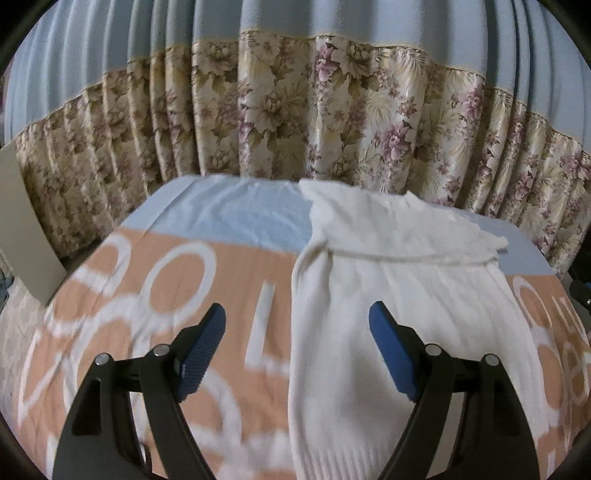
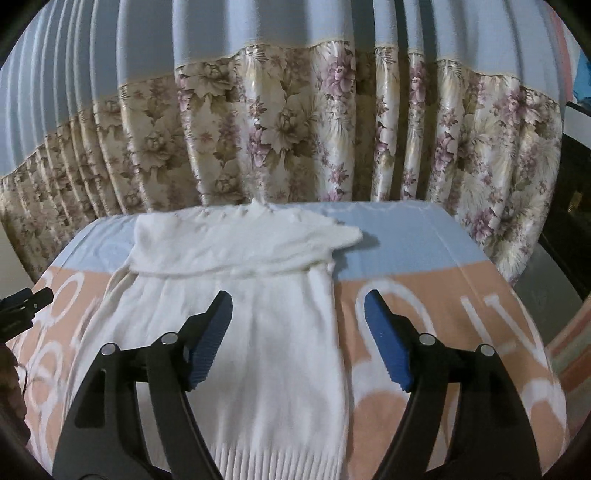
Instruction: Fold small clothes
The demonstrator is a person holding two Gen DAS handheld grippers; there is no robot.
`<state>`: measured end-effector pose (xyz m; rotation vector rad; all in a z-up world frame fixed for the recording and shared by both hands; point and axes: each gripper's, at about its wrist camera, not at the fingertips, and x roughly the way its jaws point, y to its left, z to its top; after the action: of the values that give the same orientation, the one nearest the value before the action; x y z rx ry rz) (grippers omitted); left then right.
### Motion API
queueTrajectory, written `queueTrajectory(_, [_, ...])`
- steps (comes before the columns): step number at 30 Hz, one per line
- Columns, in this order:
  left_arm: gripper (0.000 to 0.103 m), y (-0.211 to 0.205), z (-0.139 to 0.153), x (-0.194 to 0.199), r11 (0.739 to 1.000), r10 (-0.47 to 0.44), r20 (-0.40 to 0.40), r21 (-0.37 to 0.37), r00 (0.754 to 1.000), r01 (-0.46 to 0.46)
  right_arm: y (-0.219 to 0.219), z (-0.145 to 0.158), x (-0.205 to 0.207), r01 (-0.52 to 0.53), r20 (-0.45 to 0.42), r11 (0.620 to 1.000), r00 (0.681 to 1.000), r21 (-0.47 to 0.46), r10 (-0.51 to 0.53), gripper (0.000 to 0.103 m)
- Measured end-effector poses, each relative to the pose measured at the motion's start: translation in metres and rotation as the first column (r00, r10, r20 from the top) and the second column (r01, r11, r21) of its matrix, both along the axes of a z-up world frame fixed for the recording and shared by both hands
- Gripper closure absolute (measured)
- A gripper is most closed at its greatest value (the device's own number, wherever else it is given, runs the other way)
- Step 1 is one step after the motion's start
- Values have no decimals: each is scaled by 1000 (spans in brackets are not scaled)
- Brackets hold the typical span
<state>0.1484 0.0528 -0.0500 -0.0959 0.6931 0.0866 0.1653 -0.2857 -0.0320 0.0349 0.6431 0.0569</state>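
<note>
Ahead of you, from 10 to 2 o'clock, hangs a pleated curtain (image 1: pixel 295 92): plain pale blue above, a floral band of beige and mauve blooms below. The tabletop at 6 o'clock is covered by a peach and pale blue cloth (image 1: pixel 229 266) with large white lettering. At 9 o'clock in the left wrist view stands a pale grey panel (image 1: pixel 26 229). Lighting is dim and even.

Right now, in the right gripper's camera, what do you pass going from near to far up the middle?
Right gripper, open above the cloth → white sweater's ribbed hem → sweater's folded-over top → blue strip of the blanket → flowered curtain → plain blue curtain top.
</note>
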Motion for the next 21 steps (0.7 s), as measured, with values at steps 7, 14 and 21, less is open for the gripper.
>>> queueTrajectory(7, [22, -12, -29, -53, 1000, -7, -22, 13, 1000, 7, 6, -27, -58, -25, -23, 999, 999, -48, 24, 28])
queueTrajectory(14, [22, -20, -48, -74, 1000, -21, -11, 21, 1000, 21, 5, -54, -80, -14, -55, 998, 998, -66, 10, 28])
queueTrajectory(21, [22, -14, -55, -84, 1000, -20, -21, 13, 1000, 21, 4, -65, -91, 1, -80, 999, 997, -48, -5, 28])
